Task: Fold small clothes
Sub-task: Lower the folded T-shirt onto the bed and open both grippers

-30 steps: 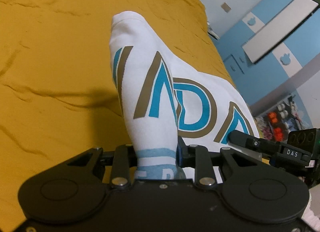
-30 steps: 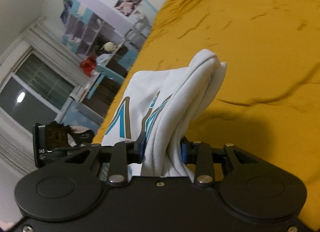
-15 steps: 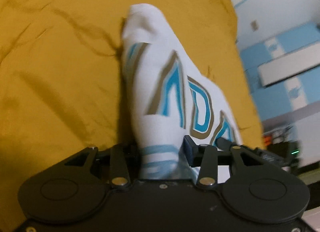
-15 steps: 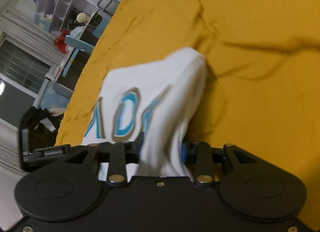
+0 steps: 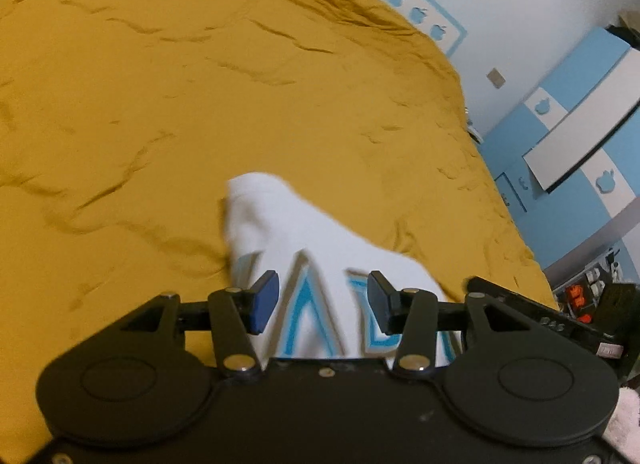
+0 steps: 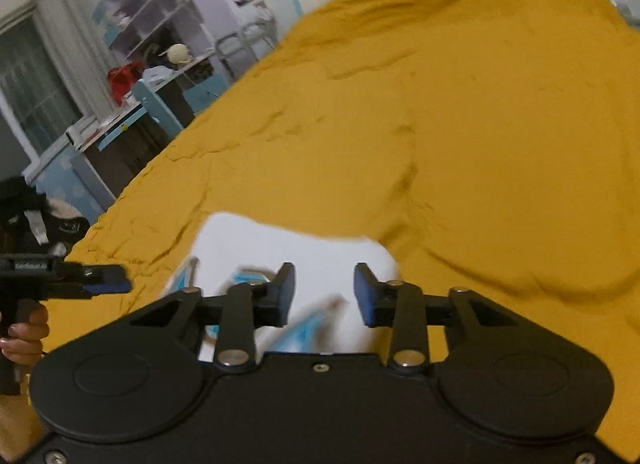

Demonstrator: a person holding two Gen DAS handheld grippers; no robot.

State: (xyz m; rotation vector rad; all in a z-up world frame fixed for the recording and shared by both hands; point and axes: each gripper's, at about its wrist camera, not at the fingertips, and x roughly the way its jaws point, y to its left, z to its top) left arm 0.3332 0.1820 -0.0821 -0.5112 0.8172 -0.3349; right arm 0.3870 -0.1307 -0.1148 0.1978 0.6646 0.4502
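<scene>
A small white garment [image 5: 304,232] with blue and tan lettering lies folded on the mustard-yellow bedspread [image 5: 200,83], close under both grippers. My left gripper [image 5: 322,300] is open, its blue pads apart above the cloth's near edge. My right gripper [image 6: 324,296] is open too, over the same garment [image 6: 288,248] from the other side. The right gripper shows at the right of the left wrist view [image 5: 540,316]; the left gripper shows at the left of the right wrist view [image 6: 96,284]. The garment's near part is hidden behind the gripper bodies.
The bedspread [image 6: 480,123] is wrinkled and runs far ahead. A blue and white cabinet [image 5: 580,135] stands past the bed's right edge. A desk and shelves [image 6: 140,95] with clutter stand past its left edge.
Both grippers have opened and let go of the white garment, which now lies low on the bed. Both have drawn back and tilted up, so more bedspread shows.
</scene>
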